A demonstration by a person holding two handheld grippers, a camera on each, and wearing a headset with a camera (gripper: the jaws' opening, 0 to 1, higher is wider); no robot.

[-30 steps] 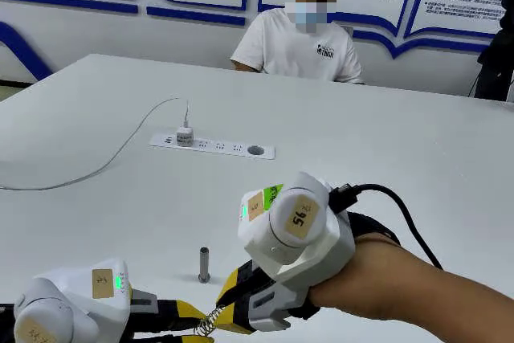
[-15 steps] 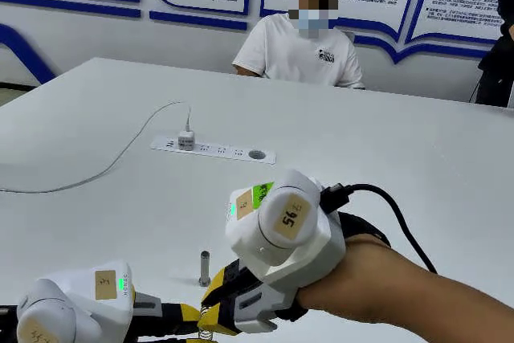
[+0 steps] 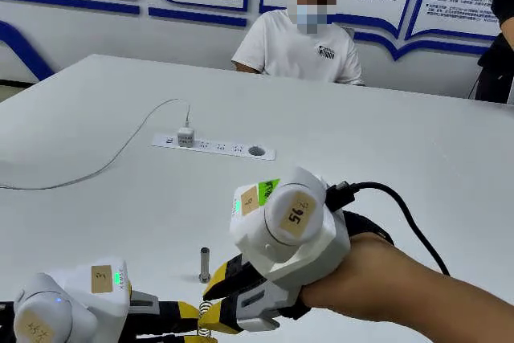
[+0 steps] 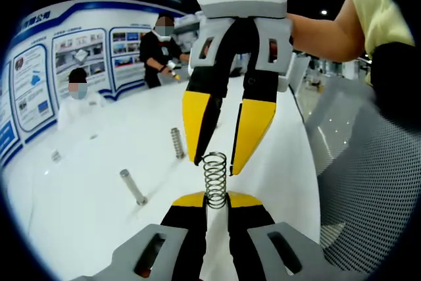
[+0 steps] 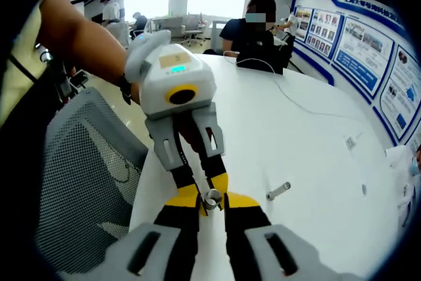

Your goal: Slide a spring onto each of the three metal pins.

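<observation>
Three views examined.

Head view: the left gripper (image 3: pixel 193 323) enters at 7 o'clock, low over the white table (image 3: pixel 385 150). Its jaws point toward 3 o'clock and are clenched on one end of a spring (image 3: pixel 205 308). The right gripper (image 3: pixel 206 311) comes in from 4 o'clock, ahead of a bare forearm (image 3: pixel 418 295), and its yellow-tipped jaws meet the left gripper at the spring. One bare pin (image 3: pixel 204 264) stands upright on the table at 12 o'clock of the spring, apart from both tools. Farther off toward 12 o'clock lies a power strip (image 3: pixel 214 147) with a white charger (image 3: pixel 185 136) plugged in. A cable (image 3: pixel 104 168) trails from it toward 9 o'clock. A seated person (image 3: pixel 297 42) is at the far edge.

Left gripper view: its own jaws rise from 6 o'clock and grip the spring's lower end, and the spring stands straight toward 12 o'clock. The right gripper descends from 12 o'clock with jaws parted, one yellow tip on each side of the spring's upper end. Contact there cannot be confirmed. The bare pin is on the table at 9 o'clock of the spring. A second pin (image 4: pixel 176 143), whose shaft looks coiled over, stands at 11 o'clock. A mesh chair (image 4: pixel 368 182) lies at 3 o'clock.

Right gripper view: its own jaws rise from 6 o'clock, released, with the spring seen end-on between their tips. The left gripper reaches down from 12 o'clock, pinched on the spring. The bare pin shows at 3 o'clock of the spring, well apart.
</observation>
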